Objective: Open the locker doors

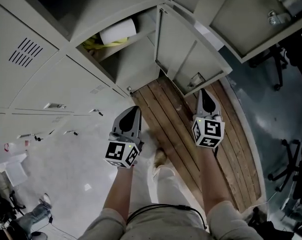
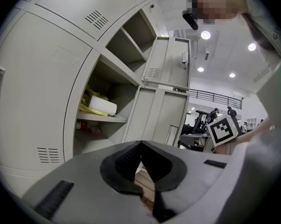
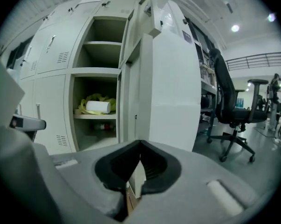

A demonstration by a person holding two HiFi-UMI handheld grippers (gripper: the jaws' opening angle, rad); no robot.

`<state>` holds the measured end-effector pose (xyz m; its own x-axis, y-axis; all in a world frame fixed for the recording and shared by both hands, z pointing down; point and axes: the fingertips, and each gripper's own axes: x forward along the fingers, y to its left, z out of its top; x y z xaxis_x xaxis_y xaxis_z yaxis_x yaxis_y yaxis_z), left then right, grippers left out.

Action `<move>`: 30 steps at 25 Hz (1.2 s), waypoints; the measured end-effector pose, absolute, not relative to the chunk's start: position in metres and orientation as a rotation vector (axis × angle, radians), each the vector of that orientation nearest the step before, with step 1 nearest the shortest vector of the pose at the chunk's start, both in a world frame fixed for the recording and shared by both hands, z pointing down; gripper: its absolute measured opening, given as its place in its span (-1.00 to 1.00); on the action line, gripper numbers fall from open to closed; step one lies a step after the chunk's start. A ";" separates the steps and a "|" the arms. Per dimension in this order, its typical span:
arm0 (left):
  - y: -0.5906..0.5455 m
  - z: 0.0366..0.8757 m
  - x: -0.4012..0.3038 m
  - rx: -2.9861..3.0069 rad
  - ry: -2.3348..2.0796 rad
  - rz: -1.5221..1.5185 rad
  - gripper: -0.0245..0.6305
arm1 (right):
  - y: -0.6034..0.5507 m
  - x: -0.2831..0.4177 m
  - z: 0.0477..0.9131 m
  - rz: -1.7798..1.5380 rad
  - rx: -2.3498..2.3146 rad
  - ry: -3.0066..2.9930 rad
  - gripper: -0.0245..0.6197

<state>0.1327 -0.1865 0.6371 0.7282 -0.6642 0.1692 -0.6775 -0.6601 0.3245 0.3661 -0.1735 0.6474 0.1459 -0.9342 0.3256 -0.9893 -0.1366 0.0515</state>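
Head view: lower locker door stands open, white roll on shelf inside.
Left tongs: closed, empty.
Right tongs: closed, empty, near door.

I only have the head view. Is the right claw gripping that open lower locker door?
Observer: No. In the right gripper view the right claw is shut on nothing; the lower door stands beyond its tips.
Operator: Anything on the level under the white roll?
Observer: The left gripper view shows something red there, too small to identify.
Operator: And the compartment above?
Observer: Its shelf looks bare in the right gripper view.
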 end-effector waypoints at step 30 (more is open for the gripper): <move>-0.189 0.576 0.083 2.572 -1.189 -0.024 -0.93 | -0.175 0.277 0.584 0.254 2.036 -2.245 -0.92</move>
